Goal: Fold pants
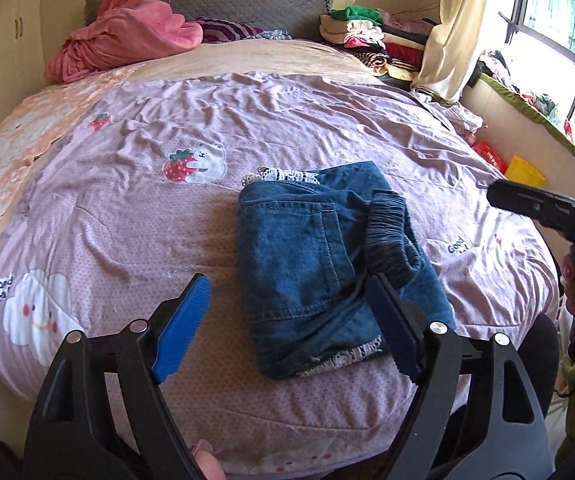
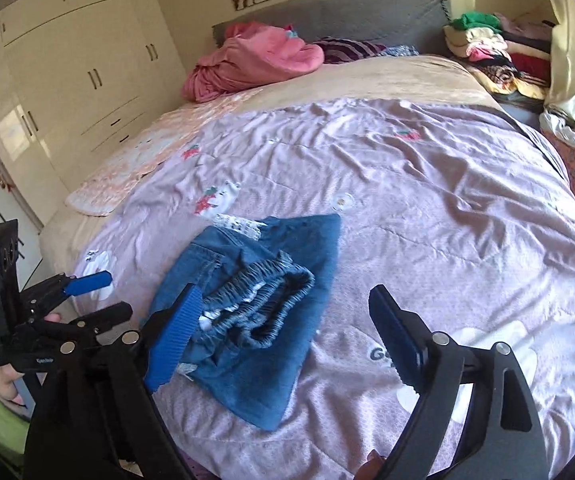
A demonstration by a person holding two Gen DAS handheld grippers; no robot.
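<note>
The pants [image 1: 327, 276] lie as a compact denim bundle on the lilac quilt [image 1: 135, 216], near the foot end of the bed and well clear of the pink blanket [image 1: 123, 36] at the headboard. The elastic waistband [image 2: 263, 300] sits bunched on top of the bundle rather than flat, and lace trim shows at two edges.

The left hand-held gripper [image 1: 287, 320] hangs over the near edge of the bundle with its jaws spread wide; nothing is between the blue pads [image 1: 183, 324] under pressure, though the right-side finger stands over the cloth. The right hand-held gripper [image 2: 287, 336] is likewise spread and empty, its left pad in front of the waistband, its other finger over bare quilt. Neither grips the garment.

Assessment: the fold appears largely complete, with both tools let go.

Risks noted:
- The raised waistband may spring the top layer open, since nothing weighs it down. The bundle would then loosen.
- A ribbed pad passing low over the denim could snag the elastic or the lace and drag a layer out of line.
- The quilt is soft and rumpled; any pressing or sliding of the bundle could carry the quilt with it and skew the edges.
- The stack of clothes [image 1: 371, 36] by the curtain is far off; carrying the bundle there with a poor grip could undo it.
</note>
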